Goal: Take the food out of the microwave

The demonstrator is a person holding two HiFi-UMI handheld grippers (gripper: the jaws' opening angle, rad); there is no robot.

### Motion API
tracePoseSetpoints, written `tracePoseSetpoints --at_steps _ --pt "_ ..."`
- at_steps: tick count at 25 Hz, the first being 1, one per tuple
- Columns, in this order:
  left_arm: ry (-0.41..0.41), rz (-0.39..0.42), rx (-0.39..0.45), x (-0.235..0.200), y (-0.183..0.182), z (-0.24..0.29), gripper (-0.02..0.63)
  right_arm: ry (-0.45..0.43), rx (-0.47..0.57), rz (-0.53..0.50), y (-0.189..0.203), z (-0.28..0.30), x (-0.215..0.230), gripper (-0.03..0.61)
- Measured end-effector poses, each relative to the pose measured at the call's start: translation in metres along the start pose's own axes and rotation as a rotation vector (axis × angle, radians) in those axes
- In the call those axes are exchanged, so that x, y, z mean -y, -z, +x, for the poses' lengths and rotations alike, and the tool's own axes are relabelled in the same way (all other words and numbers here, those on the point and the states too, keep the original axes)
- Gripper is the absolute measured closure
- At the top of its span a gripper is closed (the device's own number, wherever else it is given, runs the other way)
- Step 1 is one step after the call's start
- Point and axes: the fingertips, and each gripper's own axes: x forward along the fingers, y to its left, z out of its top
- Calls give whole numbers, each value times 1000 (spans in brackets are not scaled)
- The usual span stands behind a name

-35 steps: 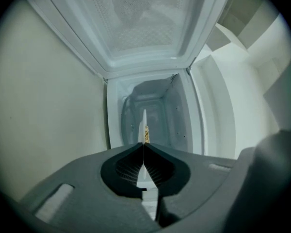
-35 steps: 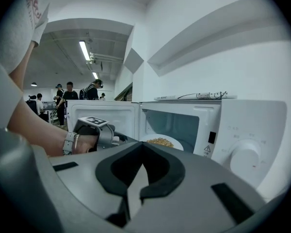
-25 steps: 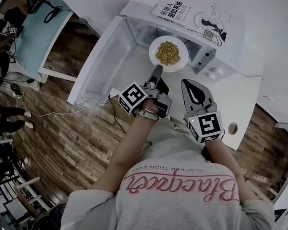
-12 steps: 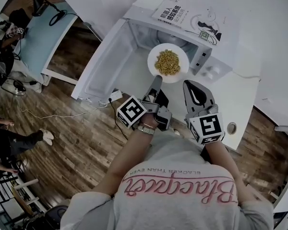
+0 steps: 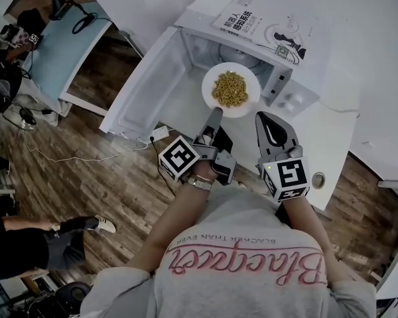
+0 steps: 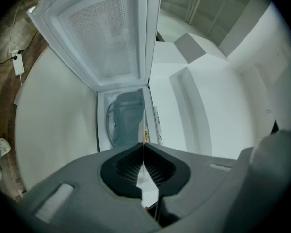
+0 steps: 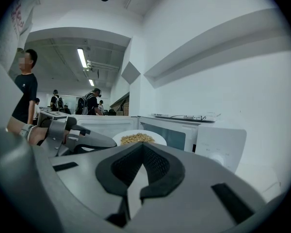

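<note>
Head view: a white microwave [image 5: 200, 5] stands on a white worktop [image 5: 331, 138], toward its left edge.
Door: the door [image 5: 146, 91] is swung fully open to the left, and the cavity is exposed.
Microwave top: a book [image 5: 252, 22] lies flat on it.
Plate: a round white plate [image 5: 209, 78] is held level at the mouth of the cavity. Whether it is fully clear of the opening cannot be told.
Food: the food [image 5: 229, 89] is a yellowish, loose, grainy heap on the middle of the plate, with a bare white rim all round it.
Left gripper: the left gripper [image 5: 215, 113] is clamped on the plate's near rim. In the left gripper view the rim runs edge-on as a thin white line between the closed jaws.
Right gripper: the right gripper [image 5: 264, 116] has its jaws closed tip to tip with nothing between them. It is over the worktop's near edge, just right of the plate and apart from it.
</note>
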Motion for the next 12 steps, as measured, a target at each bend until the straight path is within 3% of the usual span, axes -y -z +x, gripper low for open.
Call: tracePoseSetpoints --at_steps 12 --pt "-18 -31 2 -2 4 -3 604 -12 -8 10 3 -1 -1 569"
